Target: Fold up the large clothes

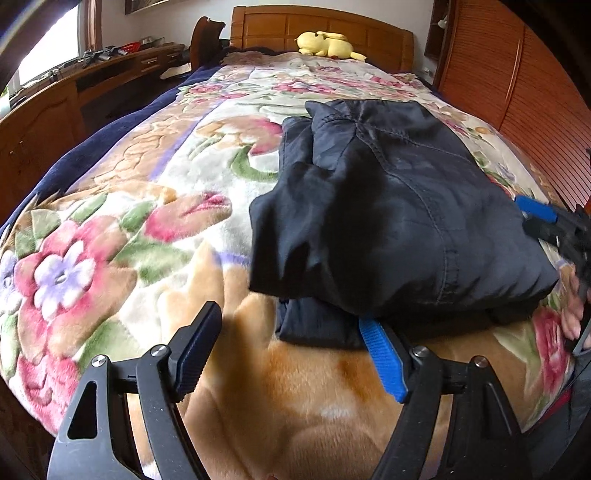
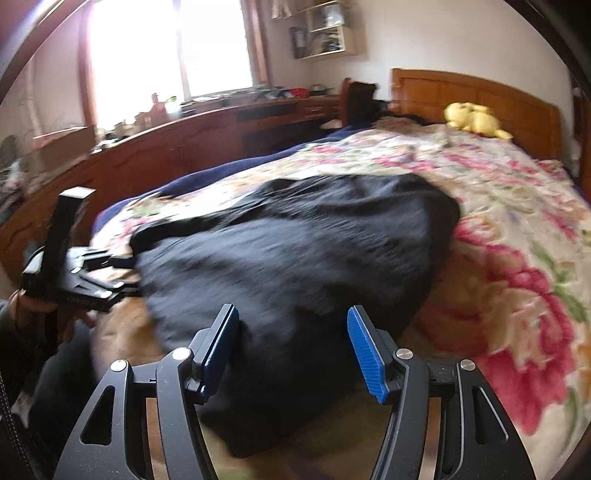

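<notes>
A dark navy garment [image 1: 399, 221] lies folded into a thick bundle on the floral blanket [image 1: 147, 221]. My left gripper [image 1: 291, 332] is open and empty at the bundle's near left corner; its blue fingertip [image 1: 380, 350] sits at the cloth's lower edge. My right gripper [image 2: 291, 332] is open, its jaws standing either side of the near edge of the same garment [image 2: 295, 258]. It also shows at the right edge of the left wrist view [image 1: 554, 225]. The left gripper's body shows in the right wrist view [image 2: 74, 273].
A yellow plush toy [image 1: 328, 44] lies by the wooden headboard [image 1: 321, 22]. A wooden desk [image 1: 55, 103] runs along the bed's left side. A slatted wooden wardrobe [image 1: 517, 81] stands on the right.
</notes>
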Available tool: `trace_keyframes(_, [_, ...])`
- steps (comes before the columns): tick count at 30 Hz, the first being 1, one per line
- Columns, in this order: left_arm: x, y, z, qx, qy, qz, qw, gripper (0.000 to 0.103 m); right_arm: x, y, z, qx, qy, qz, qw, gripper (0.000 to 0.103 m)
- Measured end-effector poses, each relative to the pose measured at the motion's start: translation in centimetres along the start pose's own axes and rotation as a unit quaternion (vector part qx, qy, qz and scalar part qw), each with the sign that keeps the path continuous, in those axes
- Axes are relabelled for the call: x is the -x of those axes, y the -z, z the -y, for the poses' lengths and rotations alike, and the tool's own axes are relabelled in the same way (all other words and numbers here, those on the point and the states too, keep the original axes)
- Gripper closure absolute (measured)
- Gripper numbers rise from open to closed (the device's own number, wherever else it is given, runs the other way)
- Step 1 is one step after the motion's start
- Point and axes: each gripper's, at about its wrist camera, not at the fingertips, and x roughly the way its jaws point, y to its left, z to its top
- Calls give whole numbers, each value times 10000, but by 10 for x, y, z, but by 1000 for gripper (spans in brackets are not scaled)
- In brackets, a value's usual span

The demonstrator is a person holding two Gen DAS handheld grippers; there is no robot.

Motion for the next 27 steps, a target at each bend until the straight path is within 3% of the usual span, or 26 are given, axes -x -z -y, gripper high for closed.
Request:
trace_keyframes(5, [-6, -2, -3, -88, 101, 34, 9999, 26, -10, -22, 28, -88, 687, -161, 9975, 41])
trace_keyframes(13, [-11, -4, -8, -111, 231, 45, 9997, 26, -67, -70, 82, -297, 1136, -331, 9925, 41])
trace_keyframes(19, [-13, 0, -10, -73, 293, 90, 9995, 26, -124, -84, 105, -635, 936, -542, 9921, 34])
trace_keyframes(21, [-13, 1, -10, -58, 278, 97, 9995, 25, -141, -85, 109, -677, 879, -674, 9915, 18])
trace_keyframes(23, [-13, 1, -9, -50, 245, 88, 9996, 25, -158, -82, 113, -715, 828, -796, 9908, 10])
trace_keyframes(27, [-13, -1, -6, -3, 173, 69, 9998, 25, -172, -67, 125, -1004, 433, -756, 9911, 9])
